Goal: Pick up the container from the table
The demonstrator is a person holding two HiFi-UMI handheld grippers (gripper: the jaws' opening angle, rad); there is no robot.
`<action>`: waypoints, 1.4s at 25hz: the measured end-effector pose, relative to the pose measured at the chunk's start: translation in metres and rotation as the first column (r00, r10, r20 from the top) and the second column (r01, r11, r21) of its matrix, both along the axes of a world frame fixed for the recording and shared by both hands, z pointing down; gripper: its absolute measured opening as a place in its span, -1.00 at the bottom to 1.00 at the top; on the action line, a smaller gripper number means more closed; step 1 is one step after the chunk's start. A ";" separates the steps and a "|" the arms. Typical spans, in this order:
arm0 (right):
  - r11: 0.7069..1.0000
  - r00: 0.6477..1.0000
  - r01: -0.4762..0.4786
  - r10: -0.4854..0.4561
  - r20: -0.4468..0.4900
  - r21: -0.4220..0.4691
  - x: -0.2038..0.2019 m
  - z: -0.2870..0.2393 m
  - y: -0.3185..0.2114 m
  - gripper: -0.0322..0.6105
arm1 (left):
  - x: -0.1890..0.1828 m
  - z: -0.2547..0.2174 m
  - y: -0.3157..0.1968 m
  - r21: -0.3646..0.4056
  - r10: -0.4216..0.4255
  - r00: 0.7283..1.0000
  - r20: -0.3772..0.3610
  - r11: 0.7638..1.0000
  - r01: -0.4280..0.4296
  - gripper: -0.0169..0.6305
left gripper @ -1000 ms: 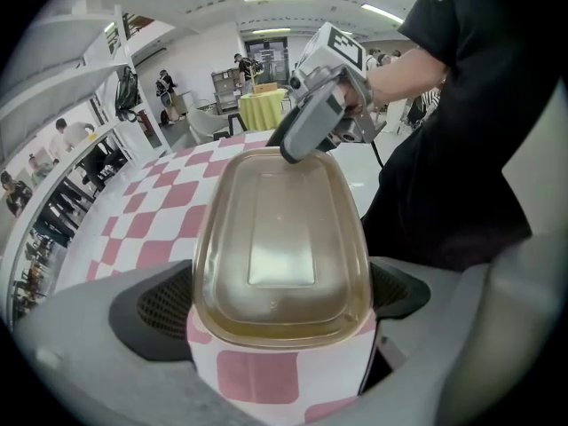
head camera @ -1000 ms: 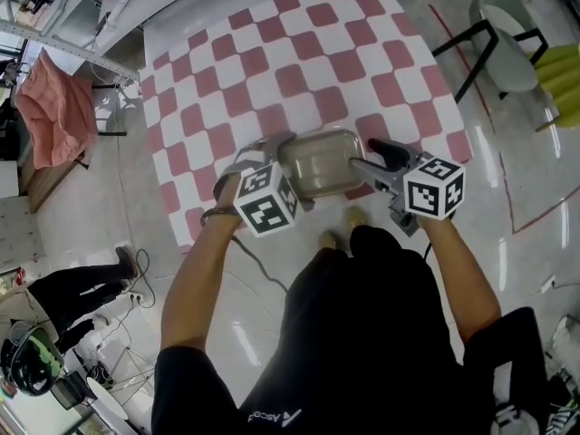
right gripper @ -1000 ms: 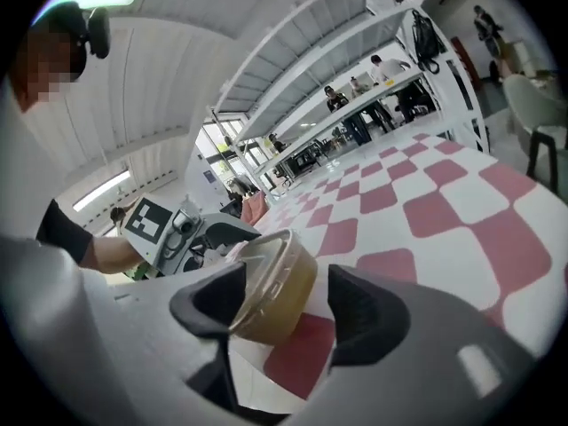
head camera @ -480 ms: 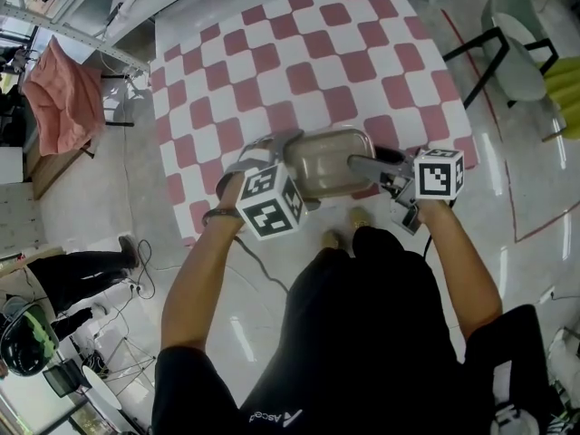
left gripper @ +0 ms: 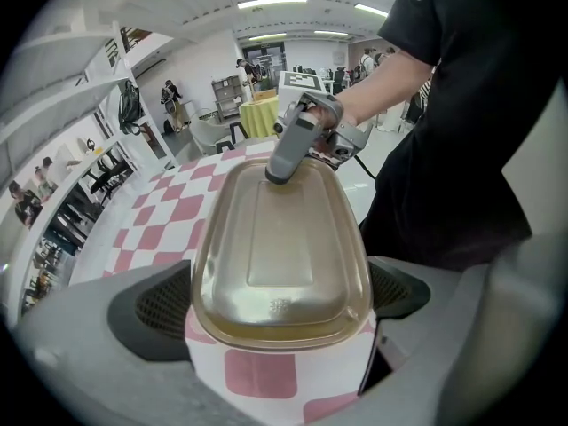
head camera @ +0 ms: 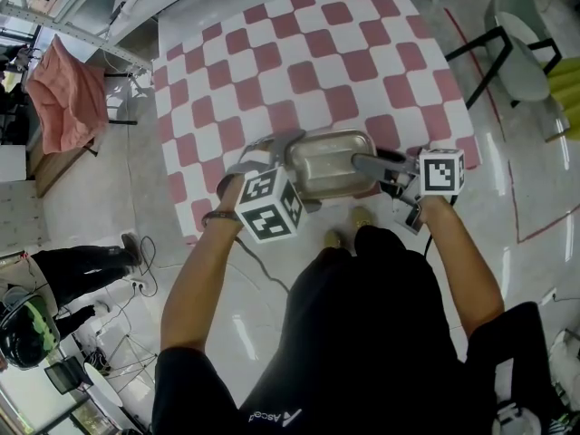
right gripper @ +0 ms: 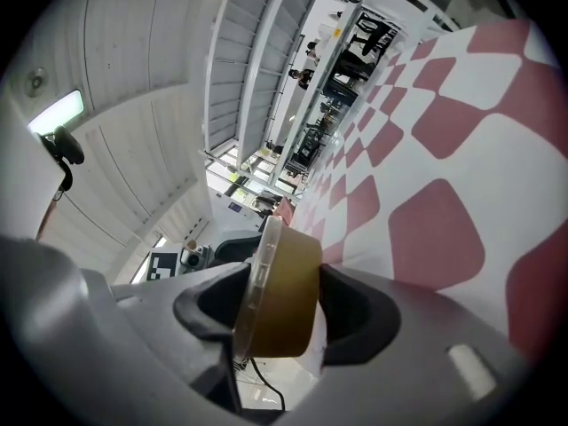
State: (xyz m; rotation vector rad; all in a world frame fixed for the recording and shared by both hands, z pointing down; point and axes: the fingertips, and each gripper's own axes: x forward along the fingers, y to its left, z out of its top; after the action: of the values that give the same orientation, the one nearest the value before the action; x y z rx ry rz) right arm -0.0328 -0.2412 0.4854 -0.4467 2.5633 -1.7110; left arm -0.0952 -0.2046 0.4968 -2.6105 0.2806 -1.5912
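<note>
In the head view the container (head camera: pixel 328 159), a shallow oblong tub with a lid, sits at the near edge of the table (head camera: pixel 299 53) on its red-and-white chequered cloth, with the left gripper (head camera: pixel 297 170) at its left end and the right gripper (head camera: pixel 362 161) at its right end. In the left gripper view the container's (left gripper: pixel 280 256) near end fills the space between the jaws, its rim lying against both dark pads, so the left gripper (left gripper: pixel 282 313) pinches it across its width; the cloth shows just beneath, and the right gripper (left gripper: pixel 282 171) meets the far end. In the right gripper view the container (right gripper: pixel 284 295) stands edge-on between the jaws, which have just been closing; one pad meets the lid, the other the base. Whether it has left the cloth cannot be told.
</note>
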 end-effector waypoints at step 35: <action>0.999 0.999 -0.014 0.016 0.032 -0.041 -0.001 -0.016 -0.002 -0.20 | 0.000 -0.027 0.002 0.095 0.017 0.991 -0.133 0.996 -0.005 0.90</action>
State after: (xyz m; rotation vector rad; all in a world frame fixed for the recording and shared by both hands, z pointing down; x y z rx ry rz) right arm -0.0337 -0.2434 0.4696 -0.4351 2.5007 -1.7540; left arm -0.0951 -0.2026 0.4700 -2.6452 0.3400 -1.3666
